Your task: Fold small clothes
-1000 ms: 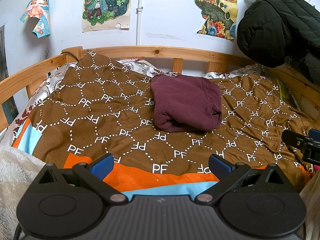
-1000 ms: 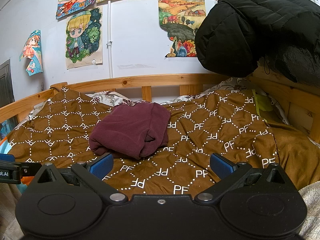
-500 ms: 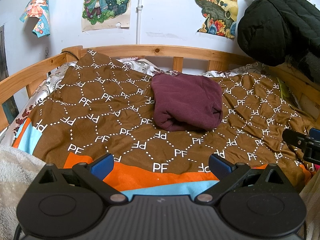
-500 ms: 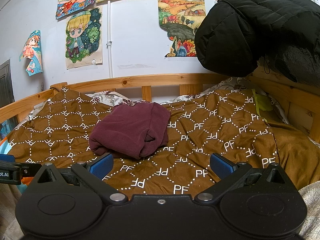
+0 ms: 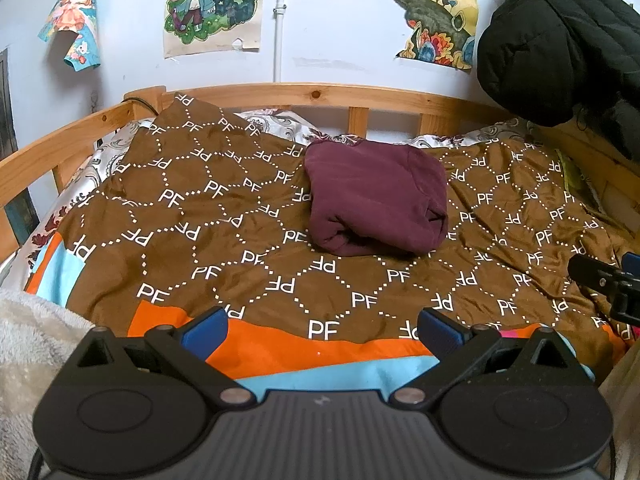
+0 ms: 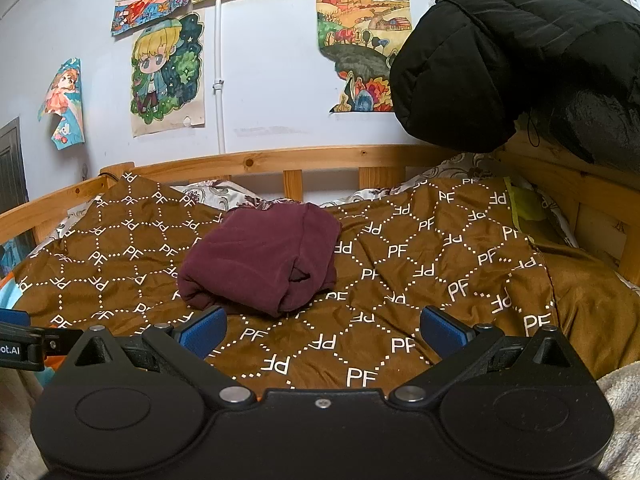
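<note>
A dark maroon garment (image 5: 376,200) (image 6: 264,258) lies folded into a compact bundle on the brown patterned bedspread (image 5: 200,216) (image 6: 420,260), toward the far side of the bed. My left gripper (image 5: 322,330) hangs over the near edge of the bed, open, with nothing between its blue pads. My right gripper (image 6: 324,330) is open too and empty, a short way in front of the bundle. The right gripper's tip shows at the right edge of the left wrist view, and the left gripper's tip at the left edge of the right wrist view.
A wooden bed rail (image 5: 320,98) (image 6: 280,158) runs around the far side and both ends. A black puffy jacket (image 5: 560,40) (image 6: 520,60) hangs at the upper right. Posters hang on the wall. A fluffy white blanket (image 5: 28,340) lies at the near left.
Both grippers stay open and almost still. The left wrist view has shifted very slightly, and the maroon bundle has not moved.
</note>
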Available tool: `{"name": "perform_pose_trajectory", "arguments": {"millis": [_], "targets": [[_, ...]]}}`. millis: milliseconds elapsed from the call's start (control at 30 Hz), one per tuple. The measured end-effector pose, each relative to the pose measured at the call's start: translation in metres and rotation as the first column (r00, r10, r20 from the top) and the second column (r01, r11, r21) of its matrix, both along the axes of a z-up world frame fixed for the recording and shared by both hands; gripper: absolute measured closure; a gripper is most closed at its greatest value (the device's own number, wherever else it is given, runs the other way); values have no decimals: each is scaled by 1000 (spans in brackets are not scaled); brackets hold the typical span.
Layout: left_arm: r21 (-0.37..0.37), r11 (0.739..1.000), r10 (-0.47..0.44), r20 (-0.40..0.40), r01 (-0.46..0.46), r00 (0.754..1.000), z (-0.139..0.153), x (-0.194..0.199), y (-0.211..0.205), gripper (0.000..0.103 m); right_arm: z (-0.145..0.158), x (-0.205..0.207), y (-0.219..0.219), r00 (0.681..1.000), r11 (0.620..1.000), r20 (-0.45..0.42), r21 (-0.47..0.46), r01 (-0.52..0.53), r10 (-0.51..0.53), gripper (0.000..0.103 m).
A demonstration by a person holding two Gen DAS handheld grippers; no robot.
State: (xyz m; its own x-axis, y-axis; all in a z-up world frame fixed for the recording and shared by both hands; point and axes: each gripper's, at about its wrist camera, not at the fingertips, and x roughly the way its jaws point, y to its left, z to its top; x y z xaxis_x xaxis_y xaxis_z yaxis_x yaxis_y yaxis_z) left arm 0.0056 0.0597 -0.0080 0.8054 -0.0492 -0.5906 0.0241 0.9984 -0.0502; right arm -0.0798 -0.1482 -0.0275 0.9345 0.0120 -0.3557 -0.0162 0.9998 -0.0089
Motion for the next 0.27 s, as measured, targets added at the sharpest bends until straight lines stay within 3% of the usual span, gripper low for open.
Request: {"name": "perform_pose_trajectory", "arguments": {"millis": [267], "targets": [[1, 1000, 0, -3, 0, 1000, 0, 0, 0, 0, 0, 0, 0, 1000, 1000, -1, 0, 0, 0, 1]]}}
